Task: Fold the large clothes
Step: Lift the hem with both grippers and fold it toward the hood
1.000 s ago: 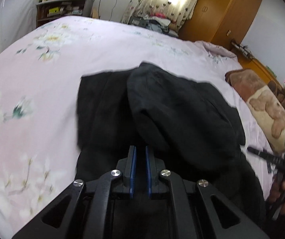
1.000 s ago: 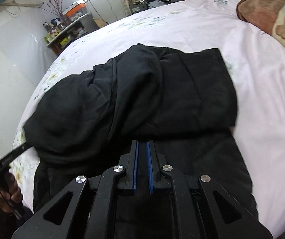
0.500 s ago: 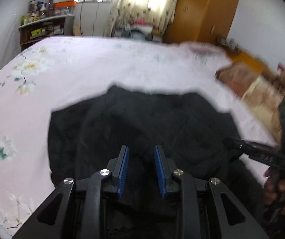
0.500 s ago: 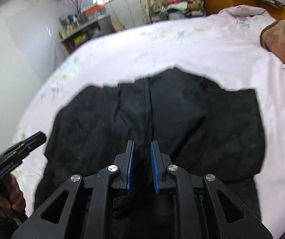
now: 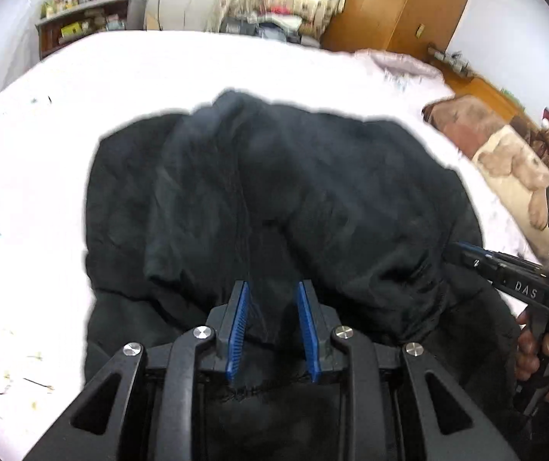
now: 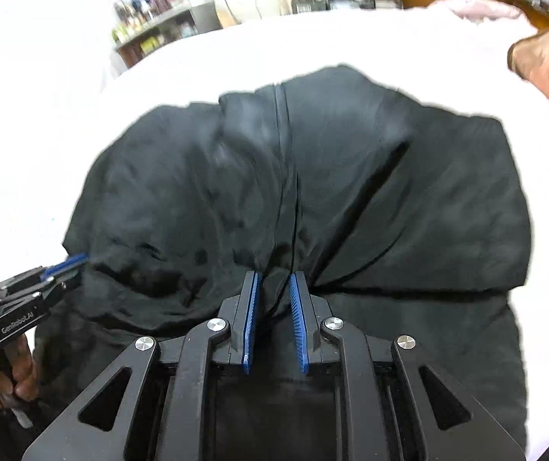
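Both grippers parted — black garment point(image 5: 293, 192) seemingly released.

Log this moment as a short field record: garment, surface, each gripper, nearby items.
garment: black garment, folded over on itself, rumpled
surface: bed sheet, pale with floral print
left gripper: jaws apart, cloth between the pads, not clamped
right gripper: jaws slightly apart, a bunched fold between them
nearby: teddy-bear pillow to the right of the garment
background: wooden wardrobe, cluttered shelf
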A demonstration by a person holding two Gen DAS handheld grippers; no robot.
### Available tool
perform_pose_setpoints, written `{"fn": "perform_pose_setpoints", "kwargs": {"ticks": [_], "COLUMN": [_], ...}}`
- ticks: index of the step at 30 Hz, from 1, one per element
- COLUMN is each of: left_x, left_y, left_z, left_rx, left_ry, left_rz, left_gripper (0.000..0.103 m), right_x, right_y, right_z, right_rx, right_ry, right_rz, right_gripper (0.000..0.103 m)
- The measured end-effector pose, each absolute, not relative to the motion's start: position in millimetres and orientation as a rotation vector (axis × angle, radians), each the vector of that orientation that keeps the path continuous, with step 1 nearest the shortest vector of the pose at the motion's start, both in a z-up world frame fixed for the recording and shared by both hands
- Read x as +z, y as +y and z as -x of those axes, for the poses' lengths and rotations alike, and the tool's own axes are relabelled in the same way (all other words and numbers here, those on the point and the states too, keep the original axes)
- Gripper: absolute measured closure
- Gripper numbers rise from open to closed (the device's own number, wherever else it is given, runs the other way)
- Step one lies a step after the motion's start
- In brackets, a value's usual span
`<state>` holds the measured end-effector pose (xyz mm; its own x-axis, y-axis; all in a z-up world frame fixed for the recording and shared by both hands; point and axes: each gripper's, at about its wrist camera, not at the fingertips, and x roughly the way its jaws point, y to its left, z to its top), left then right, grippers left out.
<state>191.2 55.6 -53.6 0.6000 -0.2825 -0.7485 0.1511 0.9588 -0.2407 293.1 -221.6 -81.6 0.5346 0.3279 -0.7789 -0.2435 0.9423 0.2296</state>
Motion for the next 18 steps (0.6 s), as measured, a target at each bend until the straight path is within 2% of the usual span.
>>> {"fn": "perform_pose_setpoints", "kwargs": {"ticks": [3,7,13,15,18], "left_x": [-31.5,-21.8,-93.3,-99.5,-87.5], "left_y": [59.3,59.1,74.6,74.6,76.6], "left_z": [-197.1,-240.4,-258.1,-250.4,-246.4], "left_rx": [-0.261,-0.209,-0.144,-0.157,-0.156], "left_ry": [0.81,0.761,0.869,0.853,0.877], "left_rz": [0.213,0.185,0.189,0.176,0.154], "left_gripper": [0.075,0.075,0.075,0.075,0.075], "right_x": [-57.6,-51.9,-96.7,-110.2,-100.8], "right_y": [-237.4,-250.2,-269.5,-279.2,-288.4], "right_z": [-303.6,-341.7,-359.3,-355.7,-352.3], "right_rx": [0.321,0.251,0.198,0.205,0.204], "right_ry": [0.846,0.822,0.909,0.918,0.923], "right_rz": [-0.121,-0.143,-0.127,-0.179,-0.231], "right_gripper": [0.086,0.086,0.085,0.082,0.082]}}
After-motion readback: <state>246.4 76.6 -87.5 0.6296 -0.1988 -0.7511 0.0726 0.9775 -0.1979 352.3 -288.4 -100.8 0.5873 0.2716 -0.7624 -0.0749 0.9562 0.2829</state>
